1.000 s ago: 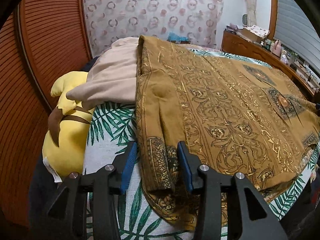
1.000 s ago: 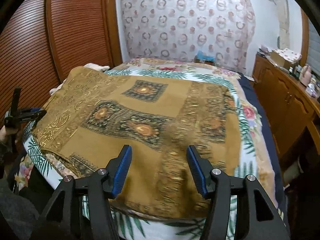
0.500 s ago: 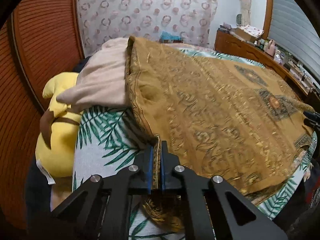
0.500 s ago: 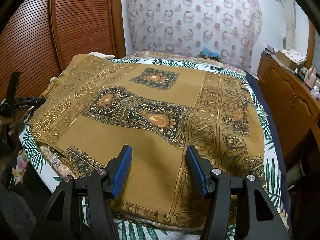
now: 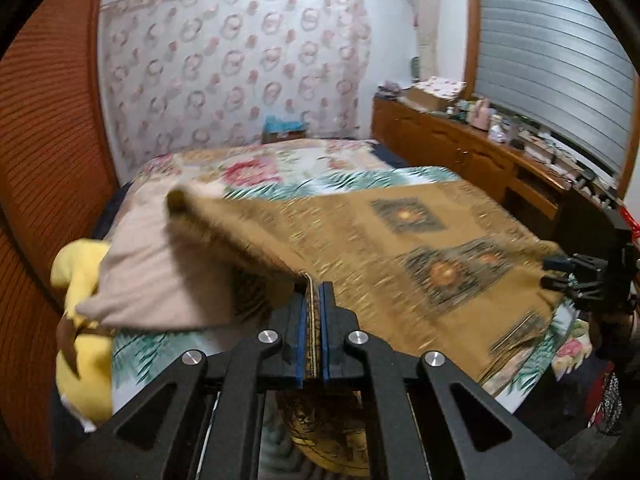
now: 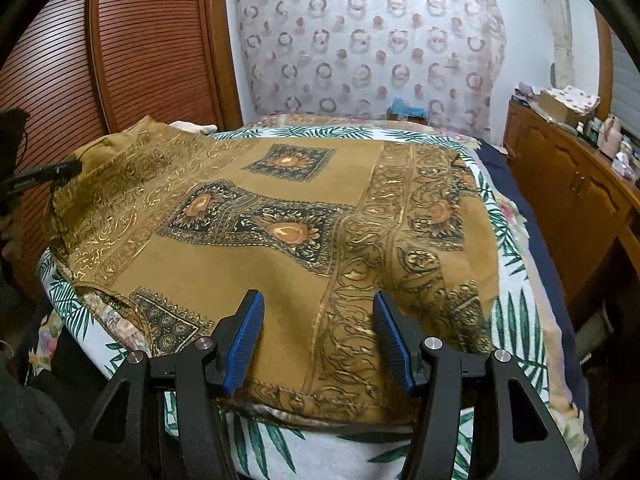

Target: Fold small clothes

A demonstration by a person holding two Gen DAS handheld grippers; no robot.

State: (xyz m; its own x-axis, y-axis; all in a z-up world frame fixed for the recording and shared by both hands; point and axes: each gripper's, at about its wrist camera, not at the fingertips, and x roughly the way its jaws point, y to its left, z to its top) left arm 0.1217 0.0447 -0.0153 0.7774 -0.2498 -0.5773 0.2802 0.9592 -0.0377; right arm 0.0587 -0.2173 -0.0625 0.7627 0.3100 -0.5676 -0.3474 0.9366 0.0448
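Spread over the palm-leaf bedspread (image 6: 516,320) lies the mustard-brown, gold-patterned cloth (image 6: 256,280). Left gripper (image 5: 313,320) pinches its near edge, lifted; right gripper (image 6: 318,340) hovers agape, empty. First fold starting, I'd say: right must grab its edge next.

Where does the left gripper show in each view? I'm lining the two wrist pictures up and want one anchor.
Left wrist view: the left gripper fills the bottom centre, shut on the brown patterned garment.
Right wrist view: the left gripper pokes in at the far left edge, at the garment's raised corner.
Shared landmark: the blue item at the ring-patterned curtain's foot.
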